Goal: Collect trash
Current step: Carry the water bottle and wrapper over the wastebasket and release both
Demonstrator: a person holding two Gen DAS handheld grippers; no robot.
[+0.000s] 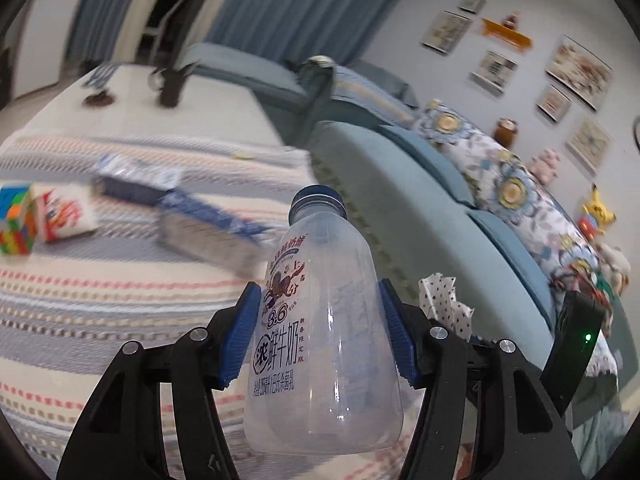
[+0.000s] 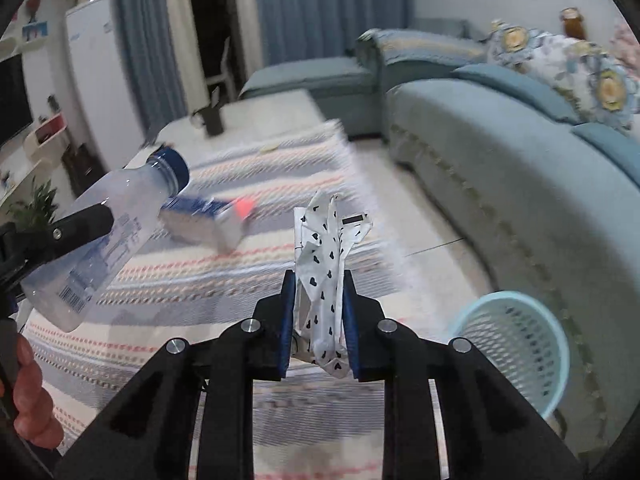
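Bottle [image 1: 320, 320] between left jaws (wrapper [image 2: 324, 276] right).

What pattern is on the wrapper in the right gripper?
White wrapper with small black hearts, clearest in the right wrist view.

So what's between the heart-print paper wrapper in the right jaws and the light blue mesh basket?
Nothing stands there: right wrist view shows only striped rug edge and bare floor between wrapper and basket.
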